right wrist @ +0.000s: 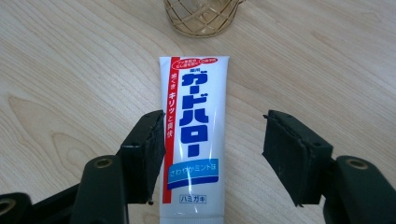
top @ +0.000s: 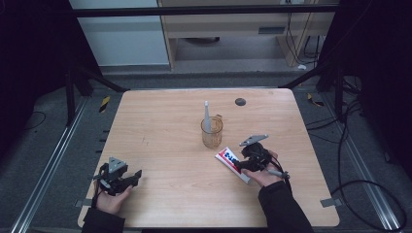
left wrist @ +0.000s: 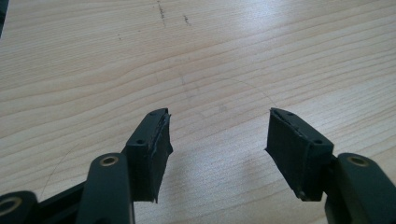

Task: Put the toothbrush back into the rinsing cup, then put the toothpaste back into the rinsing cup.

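White tube [right wrist: 196,135] lies flat on the desk [top: 170,145] just before the cup [top: 212,132], between the open jaws of the right gripper [right wrist: 212,156]; closing off-centre may skid it into the cup; left gripper [left wrist: 217,149] open, idle.

A white toothpaste tube [right wrist: 196,135] with blue lettering lies flat on the table, near the glass cup [right wrist: 201,16].

Toothpaste tube [top: 232,163] just before glass cup [top: 212,132], toothbrush [top: 206,116] apparently in cup
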